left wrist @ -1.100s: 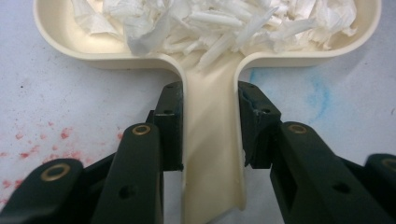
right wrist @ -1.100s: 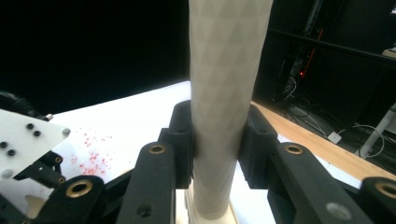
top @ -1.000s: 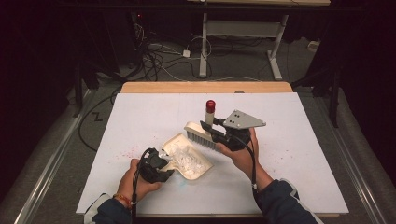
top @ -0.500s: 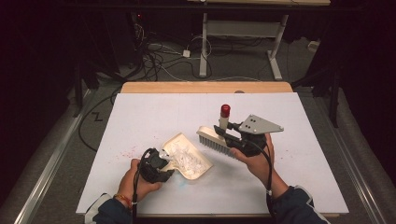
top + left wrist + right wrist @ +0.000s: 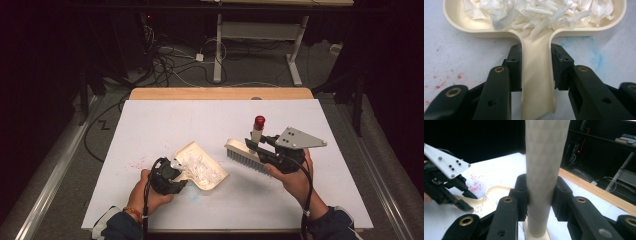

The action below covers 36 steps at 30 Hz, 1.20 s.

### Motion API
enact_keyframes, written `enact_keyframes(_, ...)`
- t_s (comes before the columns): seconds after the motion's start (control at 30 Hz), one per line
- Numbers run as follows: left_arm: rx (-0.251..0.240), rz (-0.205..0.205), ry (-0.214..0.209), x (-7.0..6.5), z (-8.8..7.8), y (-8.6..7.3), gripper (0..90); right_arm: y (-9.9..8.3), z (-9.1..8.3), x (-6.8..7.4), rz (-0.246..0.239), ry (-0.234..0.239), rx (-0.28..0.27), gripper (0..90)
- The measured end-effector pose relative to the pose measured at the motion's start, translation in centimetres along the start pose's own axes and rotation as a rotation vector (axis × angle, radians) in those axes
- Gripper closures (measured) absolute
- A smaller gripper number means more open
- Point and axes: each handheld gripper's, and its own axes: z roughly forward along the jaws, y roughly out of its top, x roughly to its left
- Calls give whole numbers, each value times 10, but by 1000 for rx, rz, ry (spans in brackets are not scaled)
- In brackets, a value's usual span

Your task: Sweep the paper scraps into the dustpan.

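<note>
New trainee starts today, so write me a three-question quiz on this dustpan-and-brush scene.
1. True or false: the cream plastic dustpan is empty.
2. Which part of the cream brush with the red-capped handle is clamped by the right hand-held gripper? A) the bristles B) the handle C) the red cap
3. Fill in: the left hand-held gripper is shut on the dustpan's ____.

Key:
1. False; shredded white paper scraps lie in it.
2. B
3. handle
</note>
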Motion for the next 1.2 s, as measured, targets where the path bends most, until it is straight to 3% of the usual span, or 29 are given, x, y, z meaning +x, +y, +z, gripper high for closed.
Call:
enact_keyframes(0.27,-2,-21,-6,4,2,0,632,-4,-24,-5,-4,-3,16,708)
enact_keyframes(0.9,-26,-62,8,17,3,3,632,-23,-69,-21,28,-47,64,707)
enact_keyframes(1.2,-34,-90,17,23,2,-1,632,-33,-89,-27,46,-45,88,707)
